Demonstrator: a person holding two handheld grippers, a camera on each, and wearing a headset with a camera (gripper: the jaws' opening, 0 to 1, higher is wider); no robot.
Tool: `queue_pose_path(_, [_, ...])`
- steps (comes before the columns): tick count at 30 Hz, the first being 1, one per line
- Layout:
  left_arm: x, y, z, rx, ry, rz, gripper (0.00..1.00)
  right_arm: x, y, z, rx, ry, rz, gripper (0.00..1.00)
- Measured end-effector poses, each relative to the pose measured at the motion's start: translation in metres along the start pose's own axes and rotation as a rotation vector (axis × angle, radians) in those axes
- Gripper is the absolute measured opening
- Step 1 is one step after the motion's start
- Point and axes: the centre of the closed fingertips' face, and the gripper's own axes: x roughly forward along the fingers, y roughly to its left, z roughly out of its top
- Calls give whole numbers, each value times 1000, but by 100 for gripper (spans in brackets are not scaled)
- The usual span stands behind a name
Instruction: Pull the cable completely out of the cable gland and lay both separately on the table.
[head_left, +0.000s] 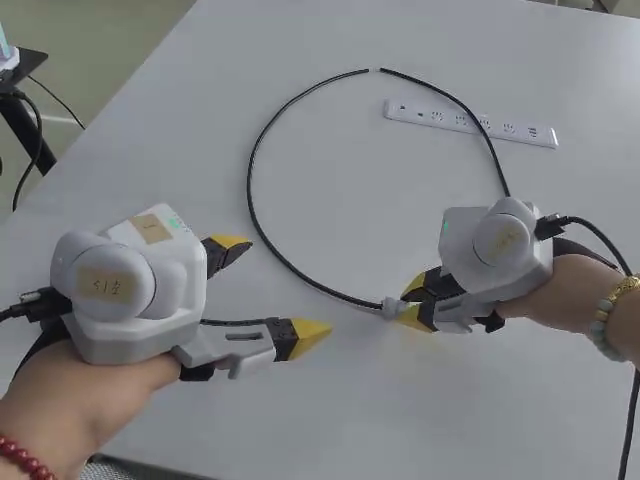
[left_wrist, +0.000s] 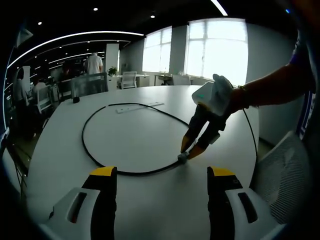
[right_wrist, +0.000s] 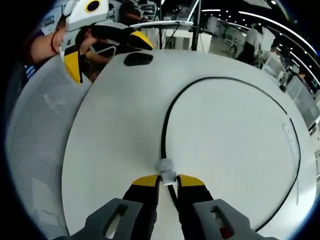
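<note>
In the head view, a thin black cable (head_left: 249, 185) is seen laid in a wide, open loop on the smooth white table (head_left: 330, 420), with a flat white power strip (head_left: 470, 122) lying beyond it. The small, rounded, pale grey cable gland (head_left: 390, 303) is found at the loop's near end, pinched at the yellow tips of the right gripper (head_left: 408, 304). The left gripper (head_left: 270, 288) is held well apart from the gland, its jaws spread wide and empty. In the left gripper view, the same wide gap is shown, with the gland lying ahead on the table. In the right gripper view, the gland's rear end is clamped between the tips, and the cable is seen running back between the jaws.
</note>
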Motion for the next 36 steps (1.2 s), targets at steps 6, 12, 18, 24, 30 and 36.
queue_pose_path(6, [2, 1, 1, 1, 1, 0, 74, -2, 0, -1, 5, -3, 0, 9])
queue_pose_path(12, [4, -2, 2, 5, 2, -7, 74, 0, 0, -2, 14, -6, 9, 9])
queue_pose_path(18, [4, -1, 1, 8, 7, -7, 74, 1, 0, -2, 2, -3, 15, 8])
queue_pose_path(24, [5, -3, 1, 18, 13, -15, 73, -8, 0, 1, 8, -20, 0, 8])
queue_pose_path(30, [8, -9, 8, 52, 8, -43, 71, -25, 0, 10, 25, -57, -29, 8])
queue_pose_path(36, [12, -19, 28, 164, -28, -108, 65, -53, -1, 27, 24, -116, -71, 7])
